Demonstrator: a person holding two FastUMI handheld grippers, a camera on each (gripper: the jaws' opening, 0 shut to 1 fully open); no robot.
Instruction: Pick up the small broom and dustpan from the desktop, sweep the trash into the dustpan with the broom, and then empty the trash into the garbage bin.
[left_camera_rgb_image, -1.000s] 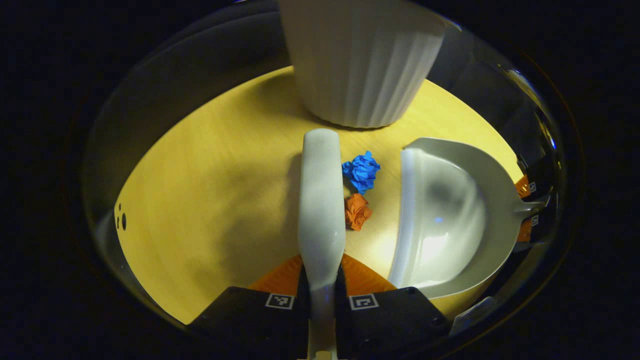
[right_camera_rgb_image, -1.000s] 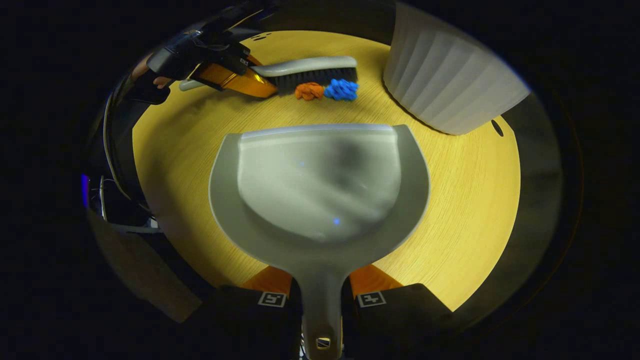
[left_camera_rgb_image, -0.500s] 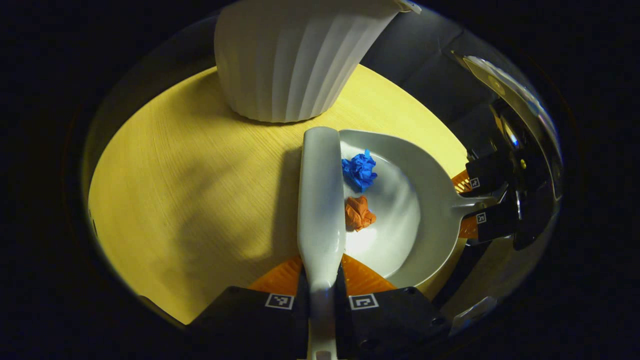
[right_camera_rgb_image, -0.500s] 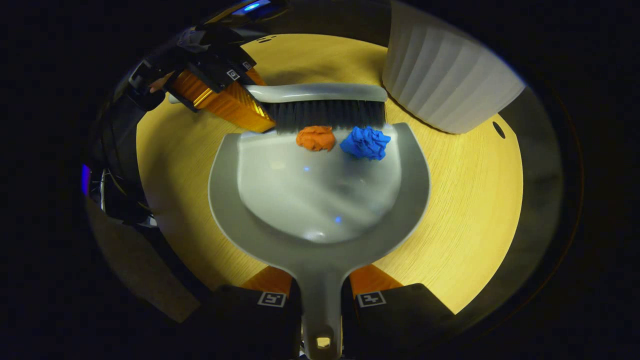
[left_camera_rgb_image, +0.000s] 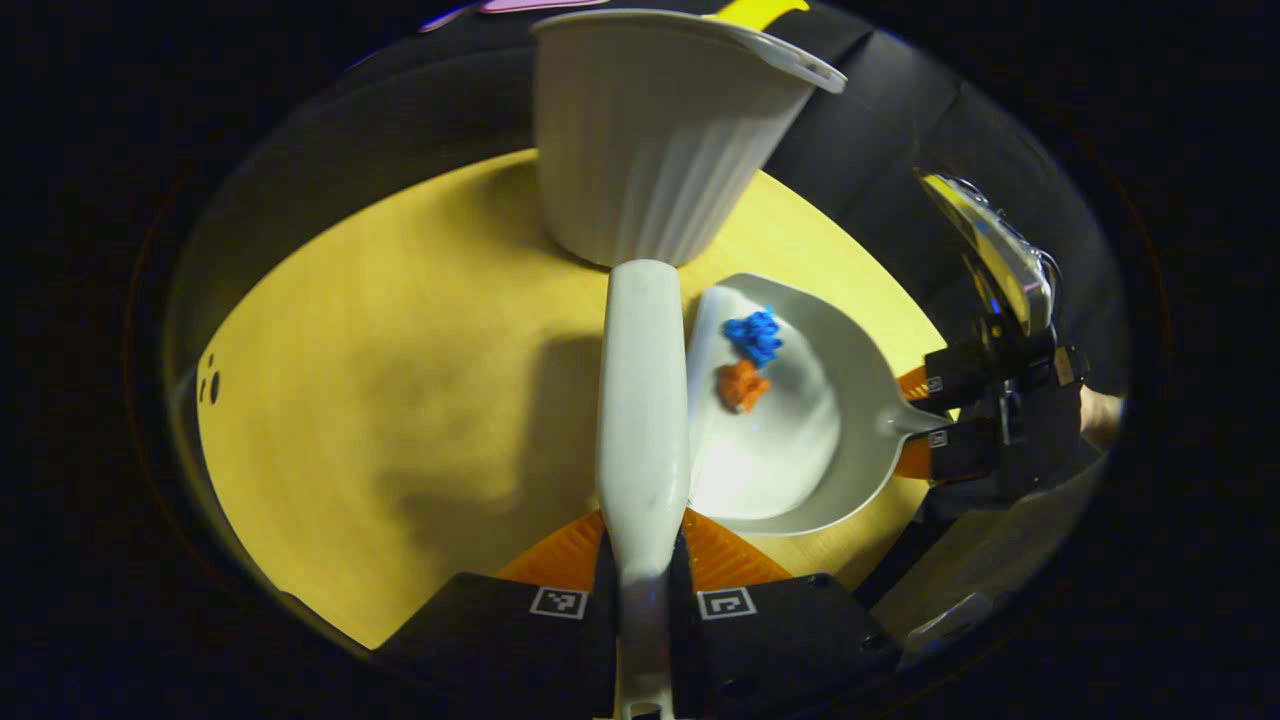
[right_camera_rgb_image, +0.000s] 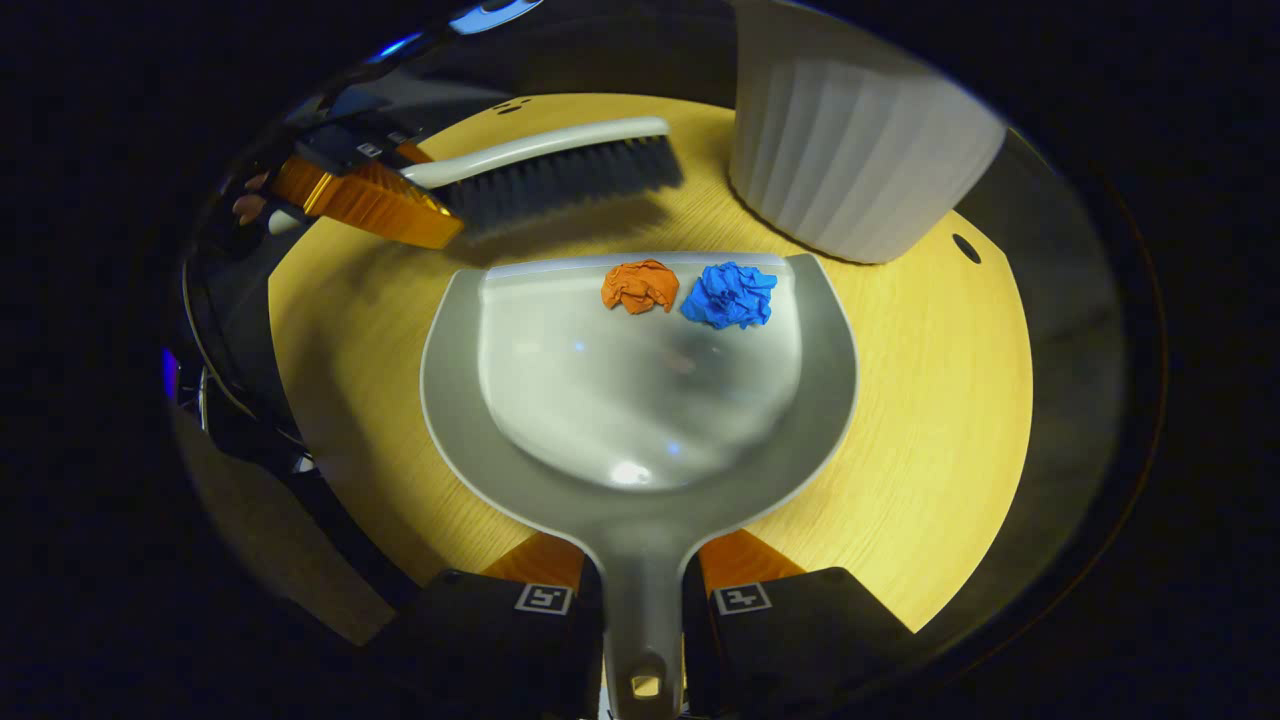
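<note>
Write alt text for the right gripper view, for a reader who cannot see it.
A grey dustpan, its handle clamped in the right claw, holds an orange paper ball and a blue paper ball near its front lip. Beyond it, over the yellow desktop, the left claw holds a small broom, beside a white ribbed garbage bin.

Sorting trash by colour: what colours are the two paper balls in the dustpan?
One orange, one blue; clearest in the right gripper view.
</note>
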